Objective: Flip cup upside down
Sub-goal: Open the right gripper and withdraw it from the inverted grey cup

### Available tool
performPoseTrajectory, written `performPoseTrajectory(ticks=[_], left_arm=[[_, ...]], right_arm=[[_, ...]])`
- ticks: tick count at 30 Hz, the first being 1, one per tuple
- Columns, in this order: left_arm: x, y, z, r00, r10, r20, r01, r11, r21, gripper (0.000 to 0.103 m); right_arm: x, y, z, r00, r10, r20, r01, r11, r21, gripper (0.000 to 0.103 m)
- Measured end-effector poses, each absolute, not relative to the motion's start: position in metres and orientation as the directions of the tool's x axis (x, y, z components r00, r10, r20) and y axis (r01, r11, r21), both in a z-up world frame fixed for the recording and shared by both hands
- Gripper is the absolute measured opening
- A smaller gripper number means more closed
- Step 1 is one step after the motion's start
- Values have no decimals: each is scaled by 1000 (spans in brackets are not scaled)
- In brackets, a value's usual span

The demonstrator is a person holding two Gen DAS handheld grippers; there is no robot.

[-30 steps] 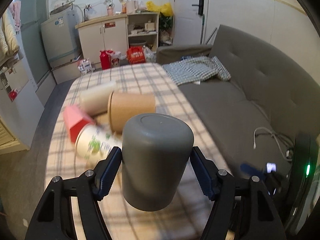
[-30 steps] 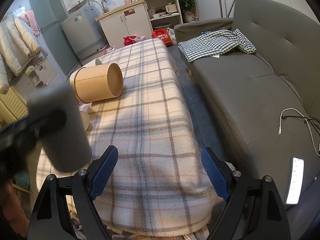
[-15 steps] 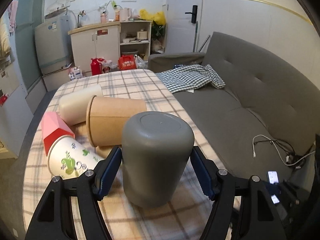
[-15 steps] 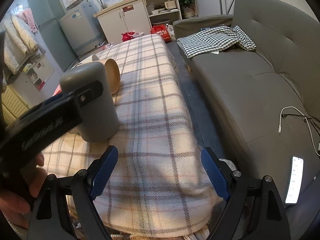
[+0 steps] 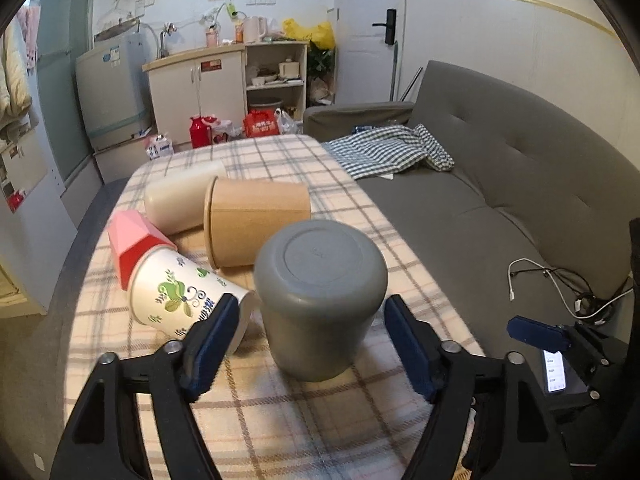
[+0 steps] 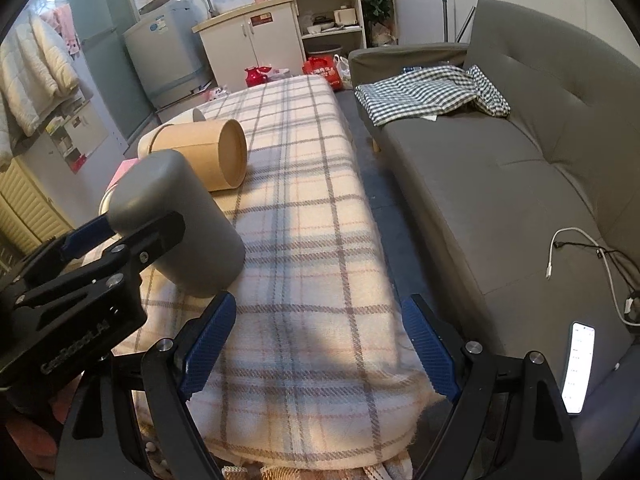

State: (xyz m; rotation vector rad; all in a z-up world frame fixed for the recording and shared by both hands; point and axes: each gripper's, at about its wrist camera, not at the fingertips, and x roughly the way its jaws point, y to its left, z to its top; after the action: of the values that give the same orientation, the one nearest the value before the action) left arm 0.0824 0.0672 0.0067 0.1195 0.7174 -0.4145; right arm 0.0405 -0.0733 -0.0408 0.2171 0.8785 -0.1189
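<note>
— Between the left gripper's (image 5: 310,338) parted jaws?
— The grey cup (image 5: 320,296), mouth down on the plaid desk (image 5: 320,420), untouched.
— The right gripper (image 6: 320,346)?
— Jaws apart, empty.

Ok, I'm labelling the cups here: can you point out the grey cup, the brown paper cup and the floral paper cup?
grey cup (image 5: 320,258): left wrist view, on its upturned base.
brown paper cup (image 5: 260,222): left wrist view, on its side wall.
floral paper cup (image 5: 176,292): left wrist view, on its printed side.
</note>
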Motion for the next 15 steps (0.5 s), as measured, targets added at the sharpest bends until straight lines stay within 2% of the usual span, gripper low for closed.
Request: performPoseTrajectory(ticks=[7,15], left_arm=[[59,91,41,720,-342,-604,386,921,-61,82],[25,146,44,774,-230,-590,246,968,-55,83]], right_arm=[[24,-67,-20,683,-8,-730,158,978,137,85],[3,-47,-4,749,30,-662,75,989,131,85]])
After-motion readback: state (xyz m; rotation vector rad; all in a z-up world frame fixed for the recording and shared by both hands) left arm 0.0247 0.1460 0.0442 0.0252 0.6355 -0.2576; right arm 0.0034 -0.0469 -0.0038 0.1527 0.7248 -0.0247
